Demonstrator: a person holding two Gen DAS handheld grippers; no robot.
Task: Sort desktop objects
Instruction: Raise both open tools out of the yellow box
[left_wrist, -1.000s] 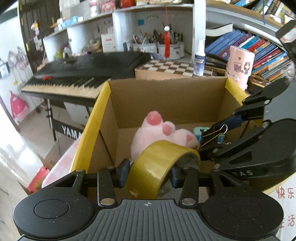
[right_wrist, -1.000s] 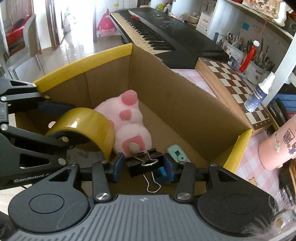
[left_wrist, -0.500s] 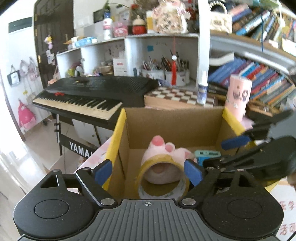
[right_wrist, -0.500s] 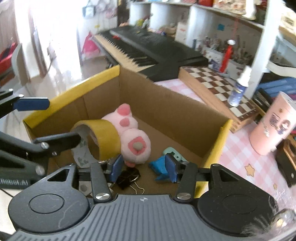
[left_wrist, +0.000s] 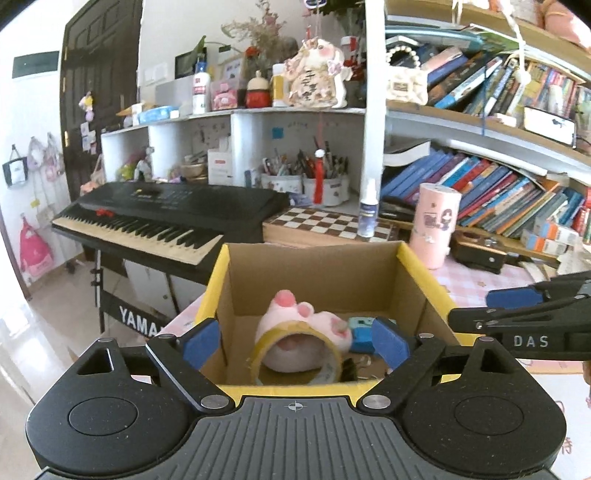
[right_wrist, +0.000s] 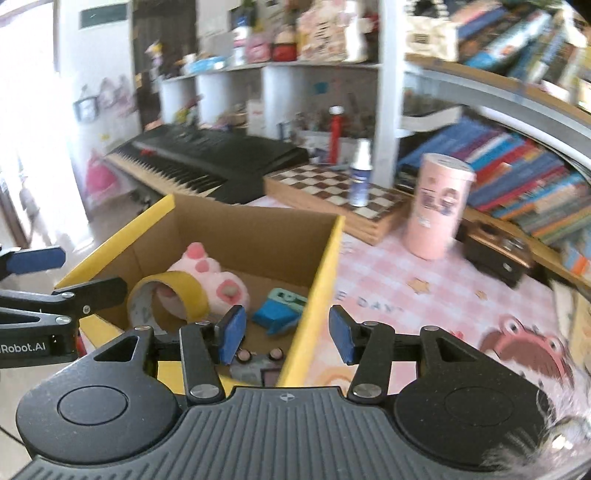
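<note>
Two grippers, both empty, above a cardboard box (left_wrist: 317, 275) with yellow rims. Left gripper (left_wrist: 295, 341) spread wide, jaws just opened, nothing between the blue pads; low over the near rim, looking into the box. Right gripper (right_wrist: 284, 334) parted too, nothing gripped, straddling the box's right wall, one pad inside and one over the pink tablecloth (right_wrist: 424, 291).

Inside the box: tape roll (left_wrist: 295, 350) standing on edge near the front, free of both grippers, leaning against a pink plush (left_wrist: 295, 314). Beside the plush, toward the right wall, a teal item (right_wrist: 286, 297) and a blue one (right_wrist: 275, 314) touching it. Black binder clip (left_wrist: 349, 369) on the floor just right of the roll, partly hidden.

Behind the box: keyboard (left_wrist: 166, 210), chessboard (left_wrist: 325, 223) bearing a spray bottle (left_wrist: 368, 210), pink cylinder (left_wrist: 436, 225) upright on the cloth, well apart from the box. Right view blurred.
</note>
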